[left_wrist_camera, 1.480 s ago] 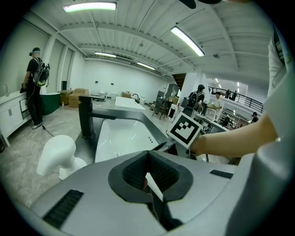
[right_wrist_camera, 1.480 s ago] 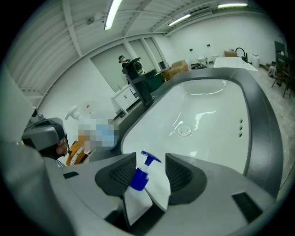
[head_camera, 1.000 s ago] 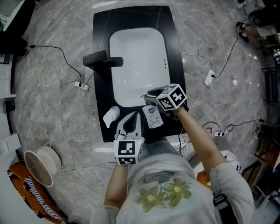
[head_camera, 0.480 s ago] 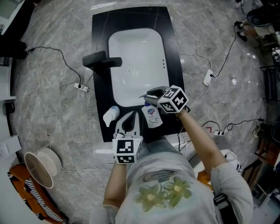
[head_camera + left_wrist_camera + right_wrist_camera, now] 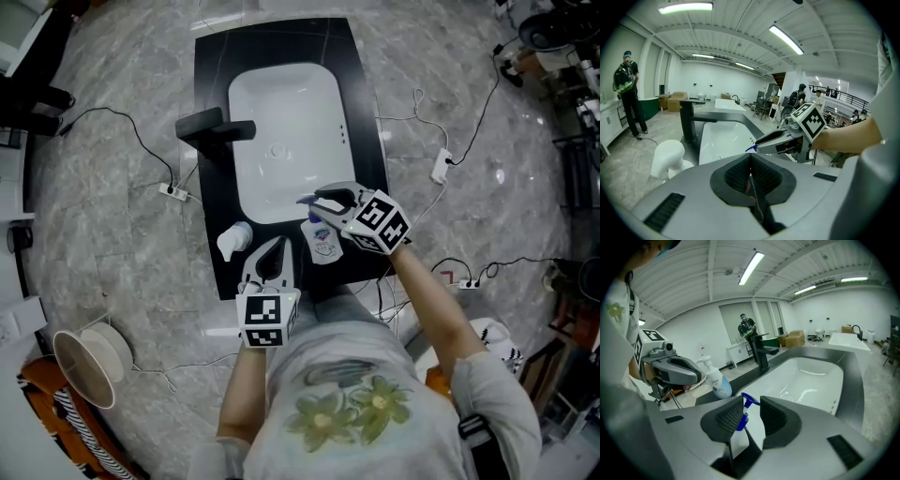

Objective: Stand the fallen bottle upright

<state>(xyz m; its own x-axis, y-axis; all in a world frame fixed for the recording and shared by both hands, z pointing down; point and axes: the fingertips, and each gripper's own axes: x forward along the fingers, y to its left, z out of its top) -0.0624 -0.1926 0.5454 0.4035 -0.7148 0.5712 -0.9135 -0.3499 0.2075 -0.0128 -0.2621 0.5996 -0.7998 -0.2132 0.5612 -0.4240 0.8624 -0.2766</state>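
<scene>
head view: right claw grips the fallen bottle near the surface's near edge, just before the sink. best to roll the wrist until the base faces down, set it flat, then let go.
left gripper view: left claw closed, empty, slanted down over the near edge.
right gripper view: jaws have just been closing, and the bottle's neck is between them under the blue pump. the claw slants down toward the sink.

The left gripper and right gripper are seen grey, pads black; marker cubes are mounted behind the claws; a flowered shirt is worn.
</scene>
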